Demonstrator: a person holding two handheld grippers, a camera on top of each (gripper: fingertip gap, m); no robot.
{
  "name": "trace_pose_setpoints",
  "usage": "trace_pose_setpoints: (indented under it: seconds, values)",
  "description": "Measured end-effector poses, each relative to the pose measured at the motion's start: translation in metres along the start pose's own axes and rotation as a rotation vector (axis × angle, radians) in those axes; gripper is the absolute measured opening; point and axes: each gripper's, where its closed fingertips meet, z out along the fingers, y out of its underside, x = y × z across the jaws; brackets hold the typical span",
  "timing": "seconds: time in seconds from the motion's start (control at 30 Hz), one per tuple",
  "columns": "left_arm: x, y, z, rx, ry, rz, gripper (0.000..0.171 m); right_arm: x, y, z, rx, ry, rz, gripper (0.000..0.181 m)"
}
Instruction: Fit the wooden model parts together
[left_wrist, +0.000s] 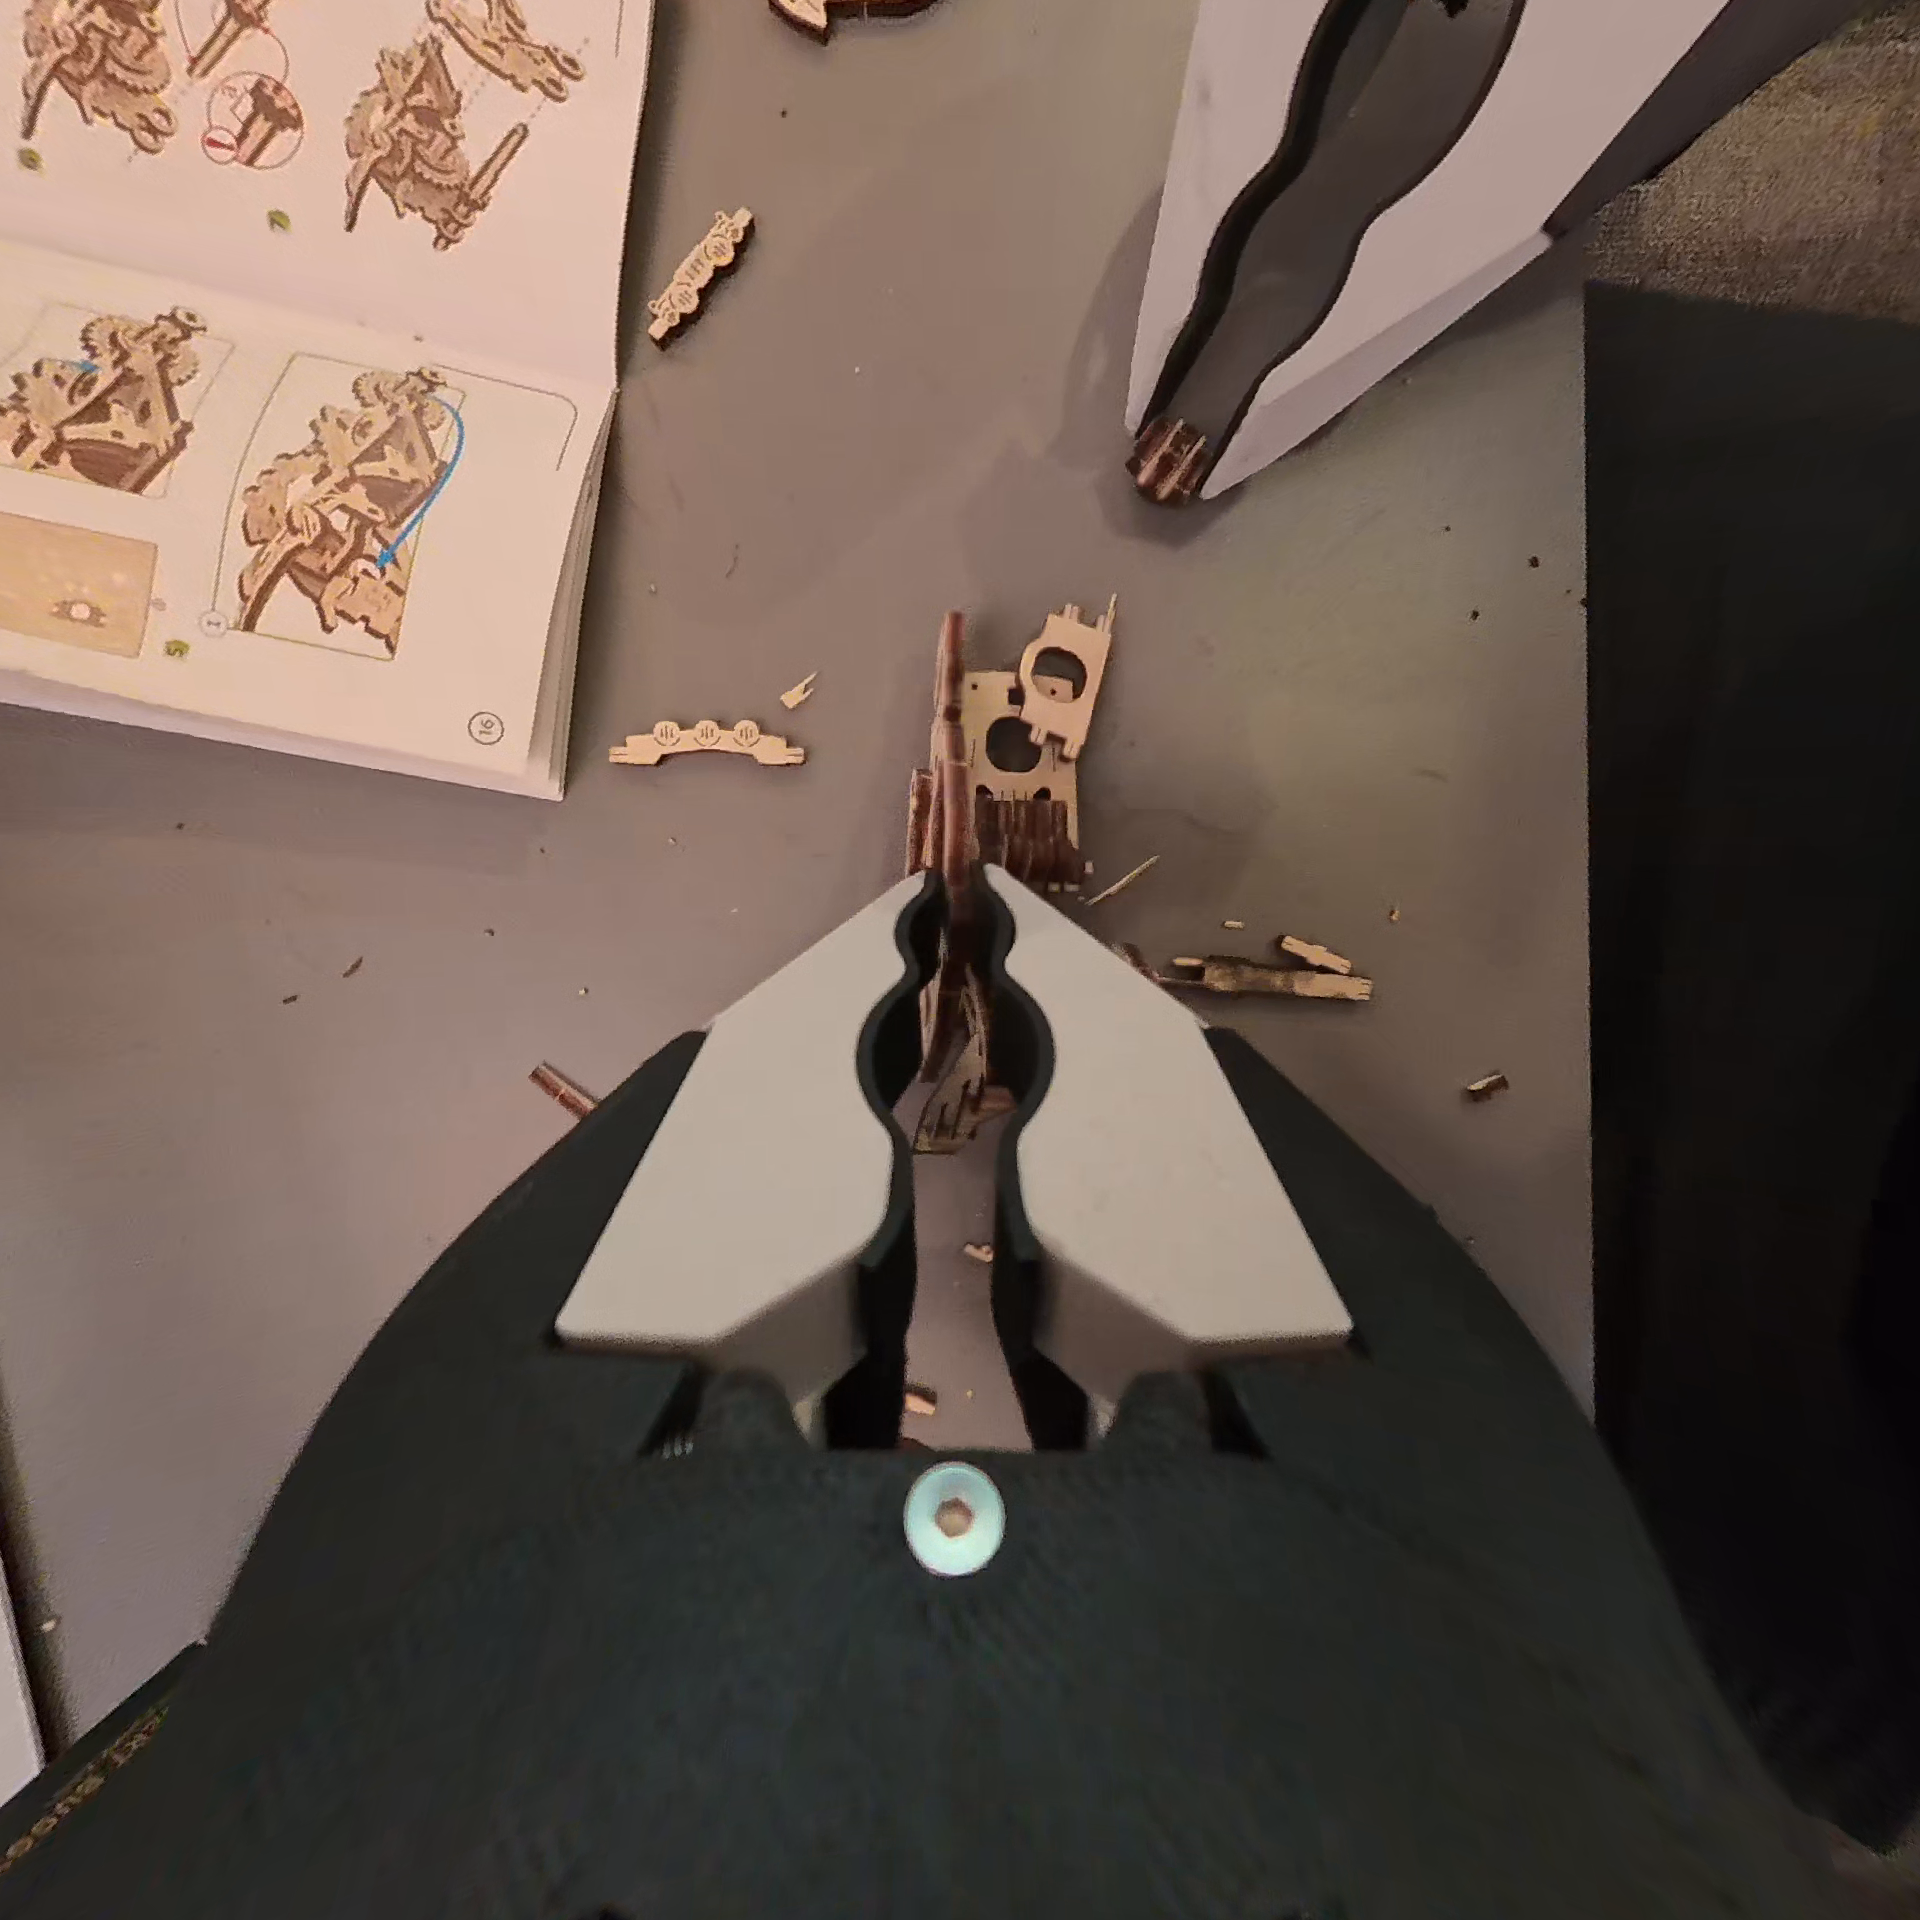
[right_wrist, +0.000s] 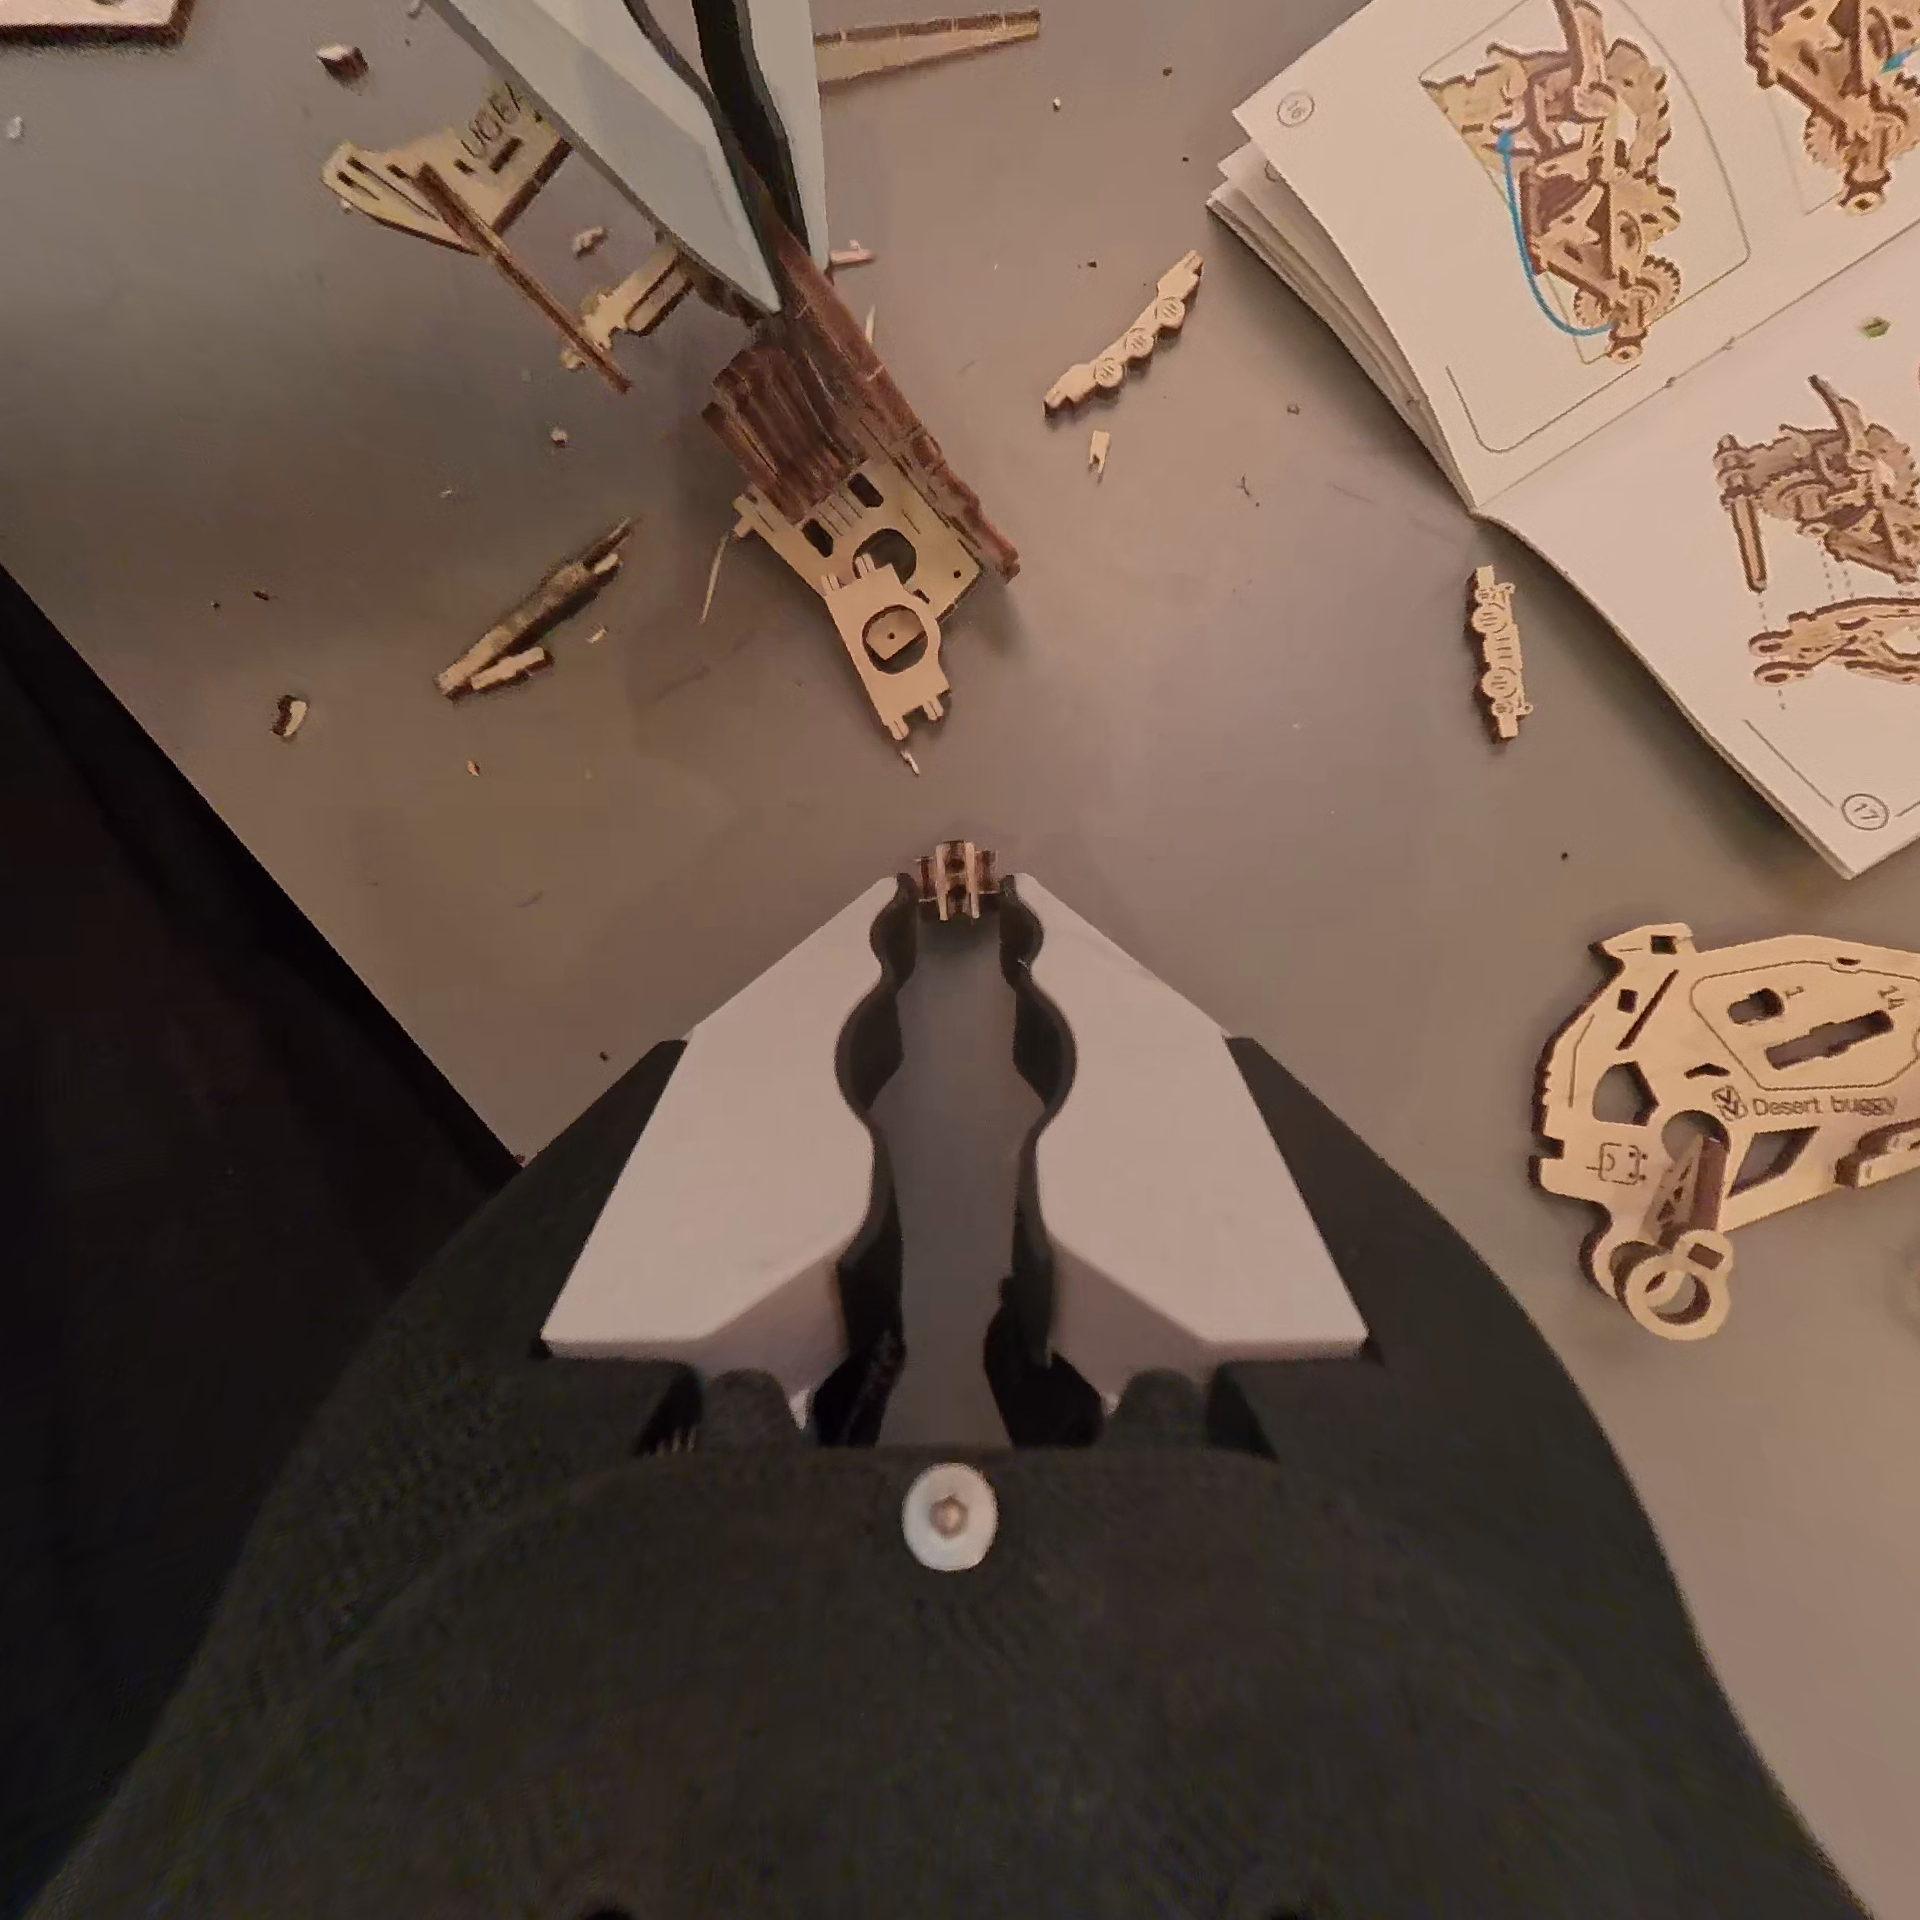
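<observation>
Left wrist view, from the left: open booklet (left_wrist: 301, 364) lying flat on the grey bench (left_wrist: 312, 987). Just right of its edge, a small flat strip (left_wrist: 699, 275); below that, an arched strip (left_wrist: 707, 744), both loose on the bench. At centre, left claw (left_wrist: 954, 896) clamped on the partly built model (left_wrist: 1013, 748), gripping its dark layered edge; pale plates with round holes sticking out past the fingertips, lower end touching the bench. Splinters and a broken scrap (left_wrist: 1262, 977) just right of the claw. Upper right, right claw (left_wrist: 1174, 457) pinching a small dark block (left_wrist: 1169, 462), well apart from the model.

Right wrist view, from the left: dark drop beyond the bench edge, then a slotted pale panel (right_wrist: 447, 187) standing near the top. Beside it, left claw (right_wrist: 774, 281) closed on the model (right_wrist: 862, 520), angled down to the bench. At centre, right claw (right_wrist: 958, 891) closed on the block (right_wrist: 958, 883), held at the very tips, apart from the model. Further right, arched strip (right_wrist: 1127, 338), short strip (right_wrist: 1496, 655), booklet (right_wrist: 1621, 364), and a flat side panel (right_wrist: 1725, 1122) at the right edge.
</observation>
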Motion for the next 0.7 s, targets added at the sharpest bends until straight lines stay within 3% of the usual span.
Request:
trace_pose_setpoints:
  seconds: [0.13,0.4,0.7]
  values:
    - [0.0,0.002,-0.003,0.02,-0.001,-0.016,0.002,-0.001,-0.004,-0.001,0.01,0.013,-0.034,0.012]
    - [0.0,0.003,-0.004,0.04,-0.008,-0.024,0.002,-0.002,-0.006,0.004,-0.021,0.042,-0.111,0.029]
    - [0.0,0.004,-0.004,0.05,-0.011,-0.024,0.002,-0.003,-0.006,0.013,-0.072,0.054,-0.197,0.013]
